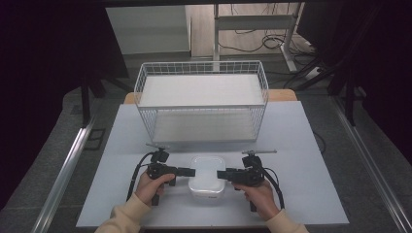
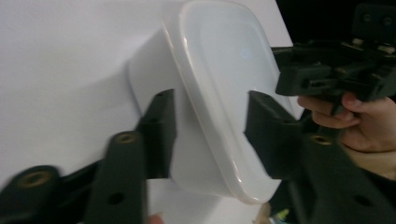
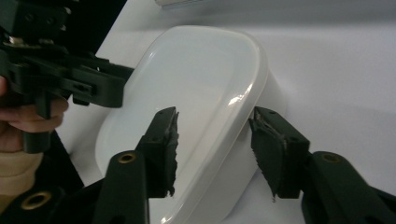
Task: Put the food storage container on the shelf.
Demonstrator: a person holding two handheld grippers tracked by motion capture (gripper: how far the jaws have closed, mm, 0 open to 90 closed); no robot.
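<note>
Jaws straddle the lidded box (image 1: 206, 180) — wire basket (image 1: 201, 99) just behind.

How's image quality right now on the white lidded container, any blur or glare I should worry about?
High view: sharp and evenly lit on the white container, with dark surroundings. Left gripper view: soft and blurred, with the jaws out of focus and a small glare spot on the lid. Right gripper view: crisper, with a bright highlight along the lid's rim.
</note>
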